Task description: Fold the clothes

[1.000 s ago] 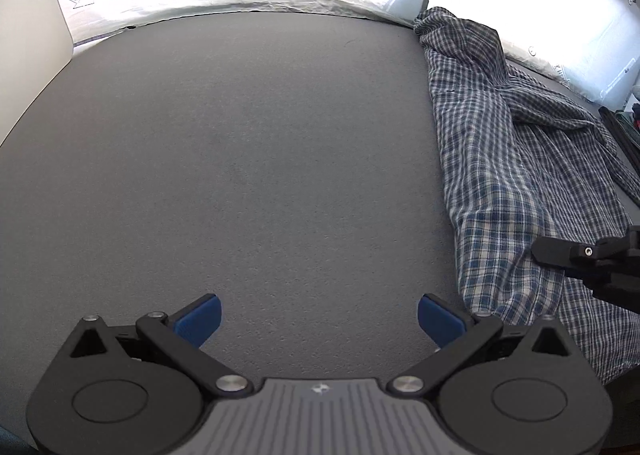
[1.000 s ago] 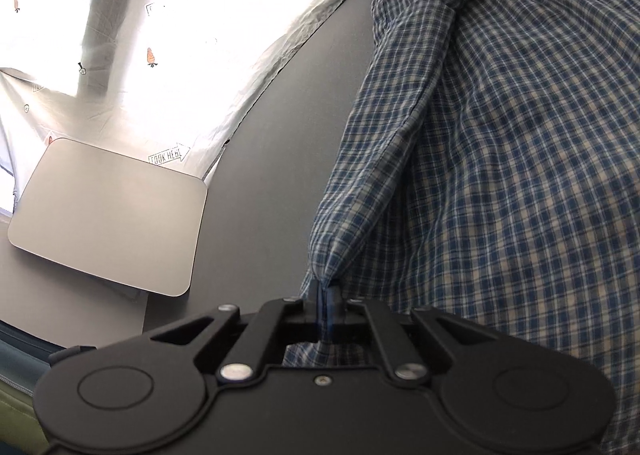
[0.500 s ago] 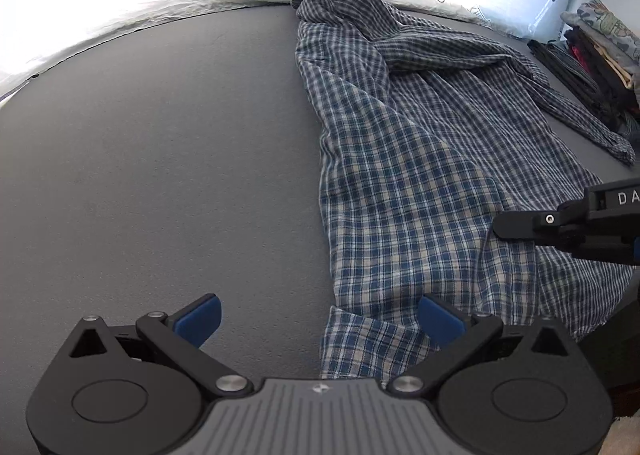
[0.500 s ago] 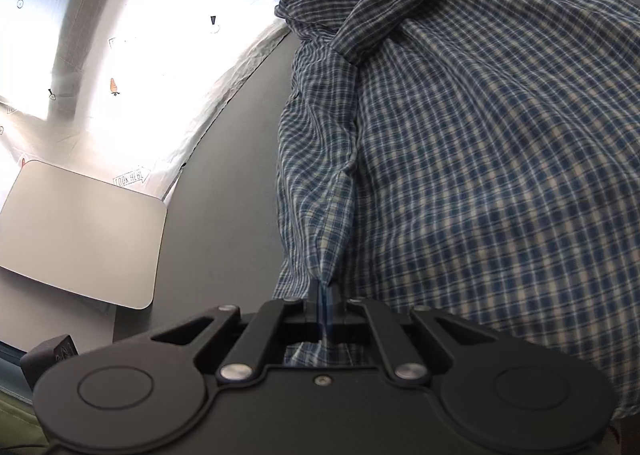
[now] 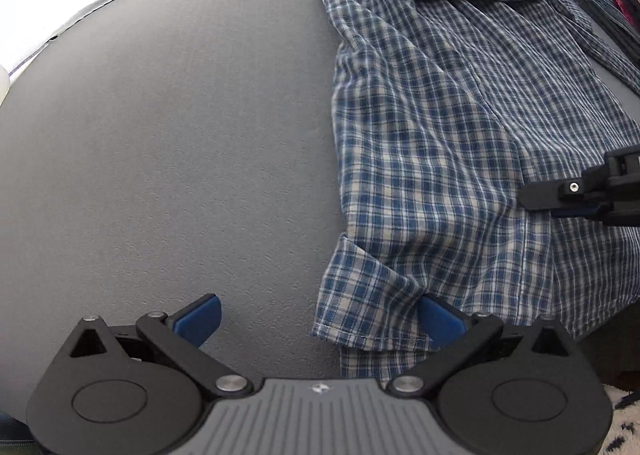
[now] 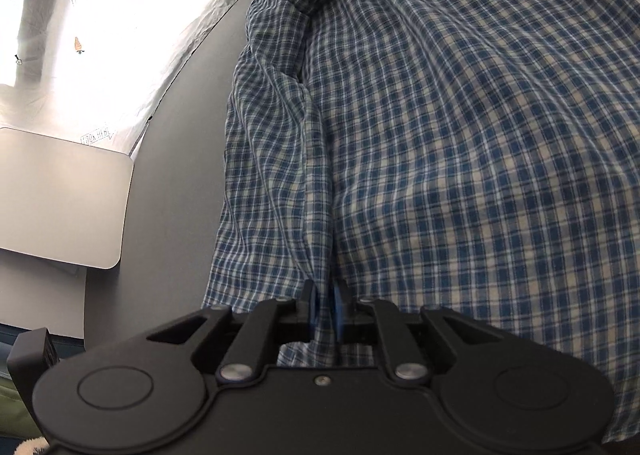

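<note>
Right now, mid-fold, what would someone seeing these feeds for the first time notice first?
The blue and white plaid shirt spread rumpled over the right side of the dark grey surface, its hem corner turned up near the front edge. The left gripper stands wide open over that corner, while the right gripper is opening with a fold of the shirt between its blue pads. A pale grey board lies off to the left in the right wrist view.

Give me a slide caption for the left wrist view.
Left gripper open over the grey table, plaid shirt corner between its fingers; right gripper at the far hem.
</note>
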`<state>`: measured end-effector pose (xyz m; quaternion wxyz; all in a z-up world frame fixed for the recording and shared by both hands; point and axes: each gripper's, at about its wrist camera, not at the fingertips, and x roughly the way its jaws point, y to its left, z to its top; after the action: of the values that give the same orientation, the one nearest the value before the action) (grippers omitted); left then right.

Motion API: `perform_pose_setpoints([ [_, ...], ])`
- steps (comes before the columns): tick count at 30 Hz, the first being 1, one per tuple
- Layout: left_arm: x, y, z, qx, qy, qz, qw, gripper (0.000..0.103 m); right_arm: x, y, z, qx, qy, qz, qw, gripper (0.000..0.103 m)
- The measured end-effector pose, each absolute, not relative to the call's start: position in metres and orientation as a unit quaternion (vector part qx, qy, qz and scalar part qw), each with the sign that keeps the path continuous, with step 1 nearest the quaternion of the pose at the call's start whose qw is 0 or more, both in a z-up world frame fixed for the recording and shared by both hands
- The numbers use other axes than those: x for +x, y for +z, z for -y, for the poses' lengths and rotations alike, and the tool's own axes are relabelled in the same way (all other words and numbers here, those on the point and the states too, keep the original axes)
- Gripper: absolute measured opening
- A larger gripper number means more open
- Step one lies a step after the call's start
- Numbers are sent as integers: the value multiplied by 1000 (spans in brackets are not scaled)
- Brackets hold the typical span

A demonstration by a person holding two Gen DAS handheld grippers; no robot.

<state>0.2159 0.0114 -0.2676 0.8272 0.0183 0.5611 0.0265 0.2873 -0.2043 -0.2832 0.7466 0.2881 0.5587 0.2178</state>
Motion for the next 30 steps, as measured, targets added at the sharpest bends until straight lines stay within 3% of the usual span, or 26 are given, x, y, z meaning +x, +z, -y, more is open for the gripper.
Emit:
perform_pose_setpoints([
  [3,224,-251,-23,-31,45,-536,843,103,294,-269,216,291,215,-540,760,29],
  [8,257,-232,-40,-119,60,-492,861,103,312,-253,254,311,177,-503,787,30],
  [15,335,-211,-38,-134,60,-442,885,103,349,-240,319,348,99,-455,814,31],
  [26,540,-186,-53,-217,9,-389,895,101,476,-237,429,397,-53,-360,843,46],
  [30,609,-205,-48,-206,-2,-413,887,88,529,-245,458,365,-117,-359,851,50],
])
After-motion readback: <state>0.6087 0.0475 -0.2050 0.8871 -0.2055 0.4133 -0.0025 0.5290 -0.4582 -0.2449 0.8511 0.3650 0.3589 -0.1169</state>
